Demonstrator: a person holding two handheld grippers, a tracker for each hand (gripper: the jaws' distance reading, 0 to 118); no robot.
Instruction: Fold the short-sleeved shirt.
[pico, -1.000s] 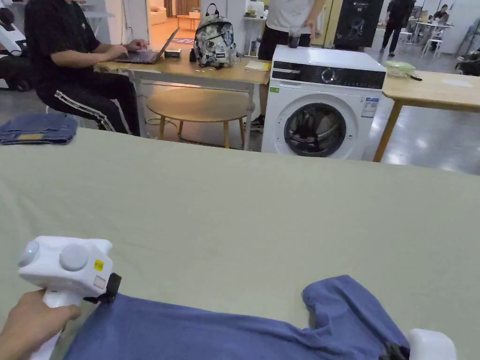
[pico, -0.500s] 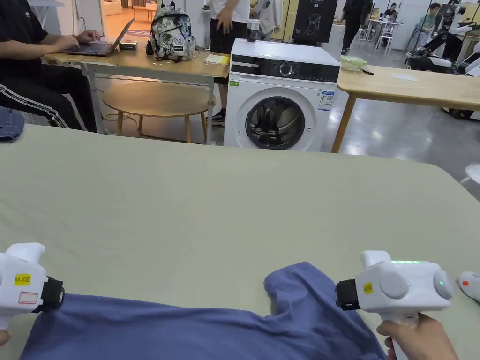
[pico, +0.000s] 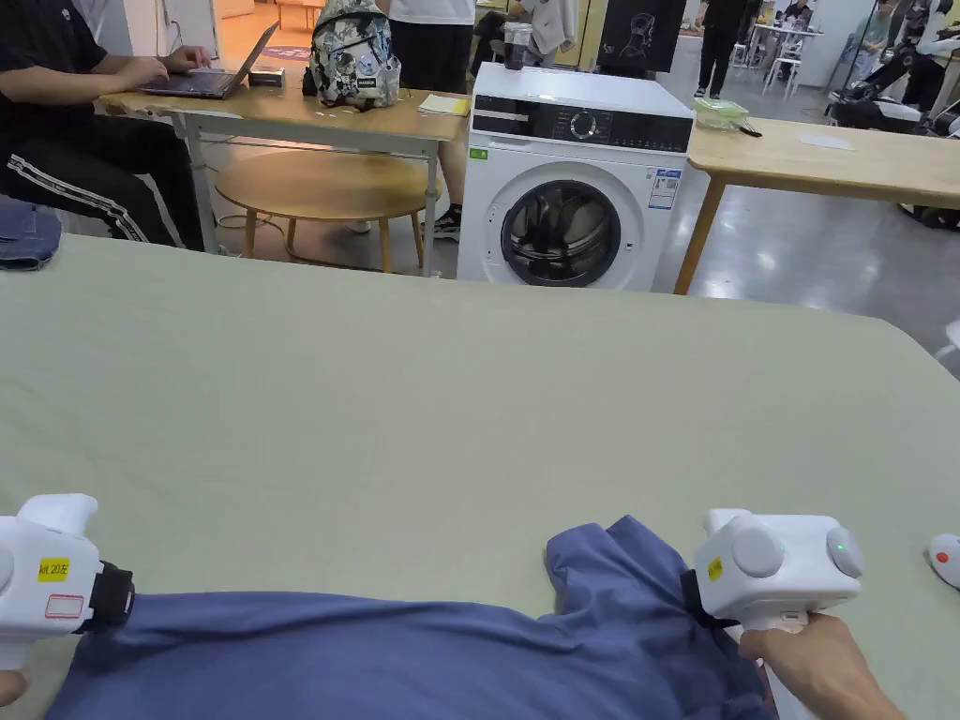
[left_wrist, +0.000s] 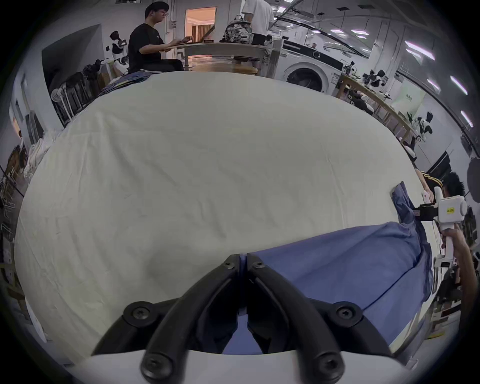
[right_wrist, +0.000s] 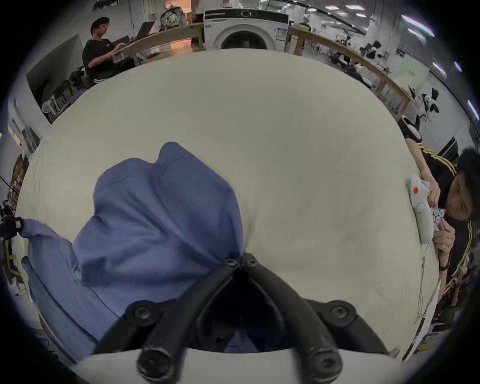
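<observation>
Drawn in closer since half a second ago, the right gripper (pico: 692, 592) now presses into the bunched sleeve end of the blue short-sleeved shirt (pico: 394, 661), its jaws closed on a fold of that cloth (right_wrist: 241, 261). At the opposite end, the left gripper (left_wrist: 242, 257) has its jaws pinched together on a thin edge of the same shirt, much as before. Between the two tools the garment lies stretched along the near edge of the table, smooth across the body and rumpled into a raised hump by the right gripper. Pale green sheeting (pico: 469, 394) covers the table, lightly creased. A white handheld device (pico: 945, 560) rests at its right edge. Beyond stand a white washing machine (pico: 577, 178), wooden tables (pico: 825, 159) and a round stool (pico: 328, 187); a seated person (pico: 66, 122) works at a laptop (pico: 202, 80) beside a patterned backpack (pico: 354, 56).
</observation>
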